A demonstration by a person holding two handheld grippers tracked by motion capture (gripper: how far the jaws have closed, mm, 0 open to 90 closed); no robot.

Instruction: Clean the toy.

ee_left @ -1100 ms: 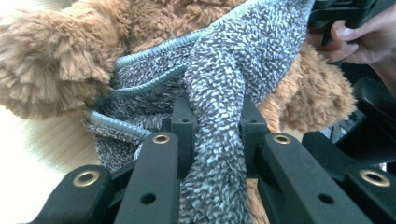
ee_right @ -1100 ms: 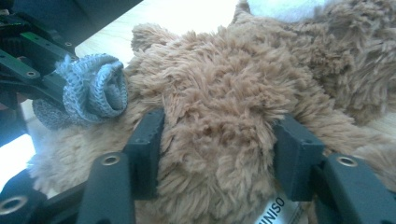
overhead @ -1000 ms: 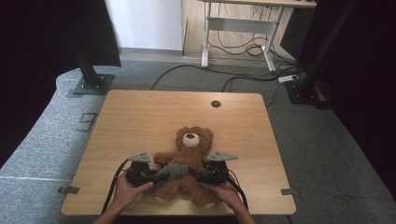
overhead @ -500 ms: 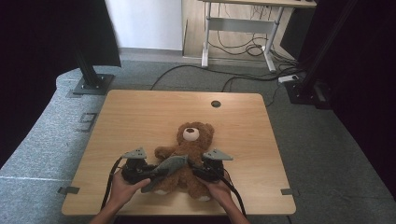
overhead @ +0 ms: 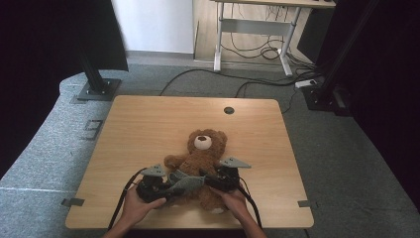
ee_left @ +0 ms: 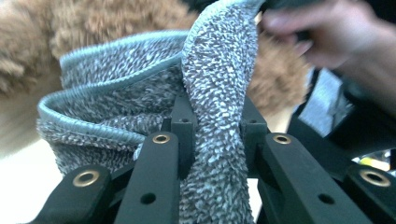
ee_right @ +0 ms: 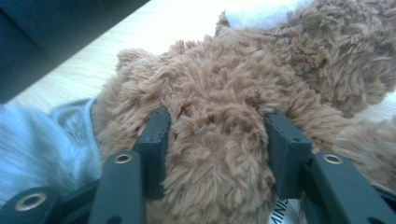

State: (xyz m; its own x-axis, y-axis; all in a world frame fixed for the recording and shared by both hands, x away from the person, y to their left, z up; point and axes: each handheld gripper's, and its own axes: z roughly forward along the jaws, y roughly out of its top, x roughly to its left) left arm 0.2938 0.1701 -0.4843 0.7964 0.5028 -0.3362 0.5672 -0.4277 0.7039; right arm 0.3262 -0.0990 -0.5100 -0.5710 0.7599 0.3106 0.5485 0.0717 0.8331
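grey carpet floor point(overhead: 346, 163), cables point(overhead: 257, 49) behind. wooden table point(overhead: 148, 124) carries a brown teddy bear point(overhead: 200, 158) near its front edge. left gripper point(ee_left: 212, 135) pinches the grey cloth point(ee_left: 140, 93); right gripper point(ee_right: 217, 140), jaws just widening, presses the bear's limb.

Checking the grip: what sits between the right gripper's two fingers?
A plush limb of the teddy bear fills the gap between the right gripper's fingers, which have just been opening; the right gripper view shows fur against both.
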